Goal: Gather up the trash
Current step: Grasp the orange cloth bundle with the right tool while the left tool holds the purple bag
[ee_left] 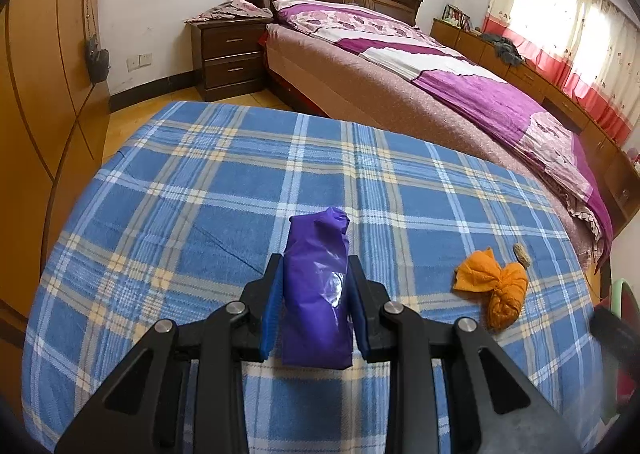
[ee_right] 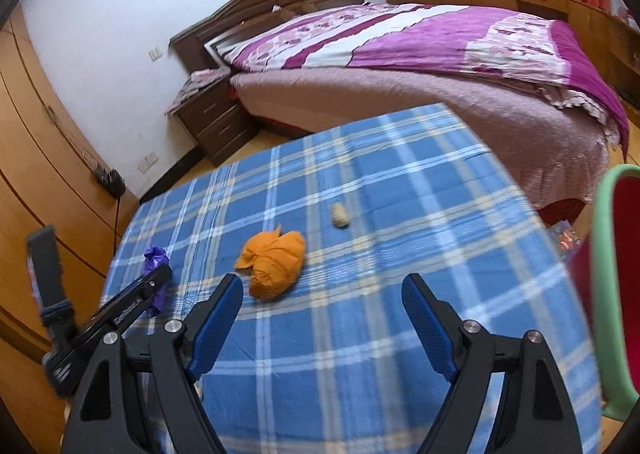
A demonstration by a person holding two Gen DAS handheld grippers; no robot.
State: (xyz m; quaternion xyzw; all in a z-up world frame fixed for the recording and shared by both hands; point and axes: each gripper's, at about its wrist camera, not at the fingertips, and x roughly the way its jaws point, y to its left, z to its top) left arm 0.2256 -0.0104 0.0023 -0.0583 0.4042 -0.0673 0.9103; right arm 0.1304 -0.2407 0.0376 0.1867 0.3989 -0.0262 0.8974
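My left gripper is shut on a purple plastic wrapper, held between its blue pads over the blue plaid table. The wrapper's tip also shows in the right wrist view, beside the left gripper's black finger. A crumpled orange paper ball lies to the right, with a peanut shell just beyond it. In the right wrist view my right gripper is open and empty, a little nearer than the orange ball; the peanut shell lies farther back.
A red bin with a green rim stands at the table's right edge and also shows in the left wrist view. A bed with a purple quilt and a dark nightstand lie beyond the table. A wooden wardrobe is on the left.
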